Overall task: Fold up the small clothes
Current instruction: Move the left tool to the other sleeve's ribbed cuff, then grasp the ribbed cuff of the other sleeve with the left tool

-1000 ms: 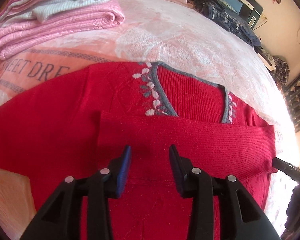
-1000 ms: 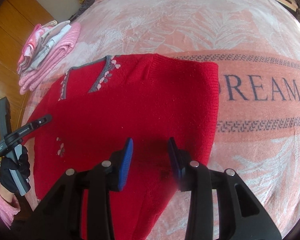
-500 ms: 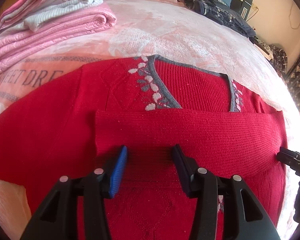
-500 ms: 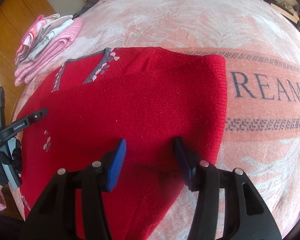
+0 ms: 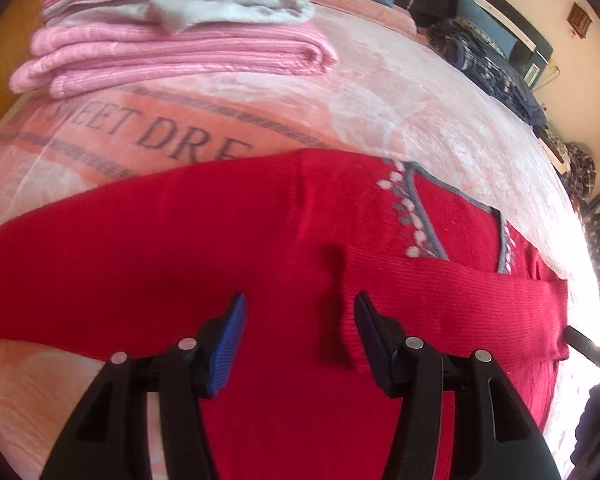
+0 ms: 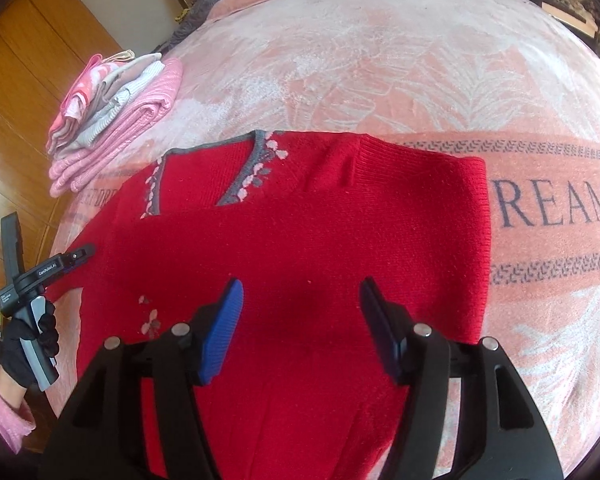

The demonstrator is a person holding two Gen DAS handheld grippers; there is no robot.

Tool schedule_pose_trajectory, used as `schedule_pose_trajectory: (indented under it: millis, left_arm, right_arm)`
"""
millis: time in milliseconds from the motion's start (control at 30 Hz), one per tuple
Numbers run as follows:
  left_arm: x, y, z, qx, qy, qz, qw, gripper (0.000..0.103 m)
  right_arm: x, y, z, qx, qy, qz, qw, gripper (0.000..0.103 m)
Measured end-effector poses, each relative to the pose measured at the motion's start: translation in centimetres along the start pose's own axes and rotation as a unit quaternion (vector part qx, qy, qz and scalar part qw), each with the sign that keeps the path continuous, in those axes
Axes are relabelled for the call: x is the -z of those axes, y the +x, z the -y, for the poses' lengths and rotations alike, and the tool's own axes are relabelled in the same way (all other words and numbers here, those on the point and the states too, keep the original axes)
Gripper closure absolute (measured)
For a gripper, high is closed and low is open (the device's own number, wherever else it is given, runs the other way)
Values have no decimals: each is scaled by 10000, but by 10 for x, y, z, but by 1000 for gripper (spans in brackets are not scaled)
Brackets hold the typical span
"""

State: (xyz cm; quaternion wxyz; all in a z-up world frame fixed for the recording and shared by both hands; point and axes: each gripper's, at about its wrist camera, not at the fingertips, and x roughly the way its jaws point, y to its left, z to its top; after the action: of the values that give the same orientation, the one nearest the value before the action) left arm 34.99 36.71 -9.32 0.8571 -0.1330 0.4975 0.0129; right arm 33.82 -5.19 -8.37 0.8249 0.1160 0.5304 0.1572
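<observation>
Red knit sweater (image 5: pixel 228 248) (image 6: pixel 300 248), grey-trimmed V-neck with pink-white floral embroidery, lying flat face up on pink blanket, neckline pointing away. One sleeve (image 5: pixel 460 304) folded across chest just below the V, ribbed cuff end near middle of body. Small floral motif lower on front (image 6: pixel 150 320); other side edge folded straight, next to the printed lettering.

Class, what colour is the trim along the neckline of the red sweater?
Grey trim, edged with pale pink-and-grey leaf motifs; clearest in the right wrist view.
</observation>
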Motion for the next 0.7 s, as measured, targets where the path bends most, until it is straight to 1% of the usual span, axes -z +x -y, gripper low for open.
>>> schedule_pose_trajectory:
  millis: [100,167,233,333,400,467,533,567,633,700]
  left_arm:
    - [-9,-16,-67,-246,-490,21,9985,43]
    - [-12,-29,-116,-555,-724,76,9958,36]
    - [-12,-43,-168,-934,-977,173,9907,34]
    - [-5,-67,-251,-1390,-1562,252,9776,33]
    - [1,-84,-304,-1648,-1988,342,9655,32]
    - [11,-98,-351,-1948,-2349,405,9514,30]
    - [22,-109,-390,-2087,-2680,395,9397,30]
    - [28,-113,-407,-2094,-2822,390,9354,30]
    - [37,-118,-430,-2022,-2988,340,9320,30]
    - [44,-119,-443,-1847,-3047,315,9338,30]
  right_arm:
    - [-1,5,-22,-108,-144,-108,9998,42]
    - [1,9,-38,-208,-289,-164,9992,42]
    - [6,16,-55,-247,-484,-263,9982,42]
    - [13,25,-72,-211,-698,-371,9966,42]
    - [17,32,-79,-180,-749,-447,9960,42]
    - [19,39,-82,-116,-796,-514,9954,42]
    - [21,45,-82,-80,-765,-558,9955,42]
    - [21,46,-82,-78,-736,-571,9956,42]
    - [19,49,-82,-49,-712,-575,9958,42]
    - [17,51,-82,-34,-677,-572,9961,42]
